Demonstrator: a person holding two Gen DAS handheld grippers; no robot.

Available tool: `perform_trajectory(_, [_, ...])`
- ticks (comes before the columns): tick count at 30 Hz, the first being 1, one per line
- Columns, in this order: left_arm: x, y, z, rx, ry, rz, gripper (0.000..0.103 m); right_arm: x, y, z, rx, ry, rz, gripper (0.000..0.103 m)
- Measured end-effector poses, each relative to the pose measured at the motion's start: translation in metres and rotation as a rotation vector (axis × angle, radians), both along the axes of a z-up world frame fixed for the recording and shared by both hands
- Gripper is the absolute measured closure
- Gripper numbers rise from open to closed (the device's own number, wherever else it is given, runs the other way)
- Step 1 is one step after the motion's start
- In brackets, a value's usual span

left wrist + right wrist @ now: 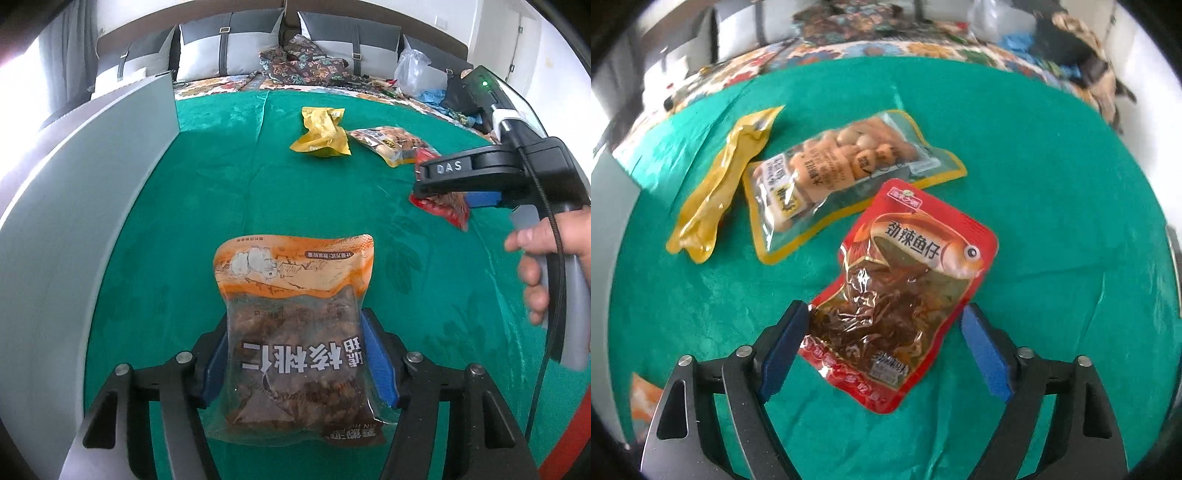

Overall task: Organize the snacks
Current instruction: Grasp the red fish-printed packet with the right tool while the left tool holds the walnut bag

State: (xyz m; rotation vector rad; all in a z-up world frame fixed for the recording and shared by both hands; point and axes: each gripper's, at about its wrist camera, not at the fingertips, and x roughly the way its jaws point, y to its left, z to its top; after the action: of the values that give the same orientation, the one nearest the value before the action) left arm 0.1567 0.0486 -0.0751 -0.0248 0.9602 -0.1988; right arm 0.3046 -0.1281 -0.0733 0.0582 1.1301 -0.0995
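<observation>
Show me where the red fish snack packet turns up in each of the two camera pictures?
Left wrist view: red fish packet at right, mostly hidden beneath the right gripper.
Right wrist view: red fish packet at centre, between open blue pads.
Shared landmark: crumpled yellow bag on the green cloth.

Home bedroom: padded headboard (236,40), patterned pillows (303,59), floral bedsheet (221,83) under green cloth (184,206).
</observation>
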Motion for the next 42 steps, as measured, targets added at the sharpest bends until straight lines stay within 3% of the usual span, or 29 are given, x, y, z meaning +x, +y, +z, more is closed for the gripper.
perform_trajectory(1, [-0.002, 0.001, 0.001, -0.012, 0.000, 0.001, 0.040, -0.003, 0.001, 0.002, -0.001, 0.000, 0.020, 0.033])
perform_trajectory(5, [-0.010, 0.004, 0.007, -0.060, -0.006, 0.019, 0.040, -0.019, -0.009, 0.007, 0.033, 0.020, 0.080, 0.058])
perform_trajectory(14, [-0.023, 0.010, 0.041, -0.145, -0.044, 0.025, 0.040, -0.058, -0.074, 0.024, 0.268, -0.017, 0.013, 0.078])
perform_trajectory(21, [-0.034, 0.012, 0.060, -0.194, -0.067, 0.025, 0.040, -0.083, -0.101, 0.028, 0.464, -0.034, -0.047, 0.082])
perform_trajectory(24, [-0.039, 0.017, 0.067, -0.214, -0.072, 0.031, 0.040, -0.089, -0.111, 0.028, 0.562, -0.044, -0.069, 0.088])
perform_trajectory(26, [-0.042, 0.022, 0.072, -0.231, -0.074, 0.040, 0.040, -0.094, -0.118, 0.030, 0.632, -0.052, -0.078, 0.097])
perform_trajectory(30, [-0.047, 0.032, 0.081, -0.251, -0.096, 0.058, 0.040, -0.108, -0.138, 0.028, 0.718, -0.054, -0.100, 0.097])
perform_trajectory(33, [-0.050, 0.038, 0.083, -0.269, -0.098, 0.073, 0.040, -0.110, -0.149, 0.025, 0.684, -0.042, -0.130, 0.090])
perform_trajectory(35, [-0.050, 0.040, 0.082, -0.275, -0.093, 0.076, 0.040, -0.107, -0.148, 0.022, 0.653, -0.023, -0.144, 0.064])
perform_trajectory(36, [-0.051, 0.041, 0.082, -0.276, -0.093, 0.076, 0.040, -0.103, -0.144, 0.021, 0.634, -0.011, -0.139, 0.059])
perform_trajectory(40, [-0.058, 0.046, 0.083, -0.274, -0.099, 0.082, 0.040, -0.088, -0.117, 0.014, 0.454, 0.025, -0.097, 0.038])
perform_trajectory(42, [-0.057, 0.048, 0.083, -0.271, -0.096, 0.090, 0.040, -0.080, -0.098, 0.005, 0.322, 0.071, -0.051, 0.036])
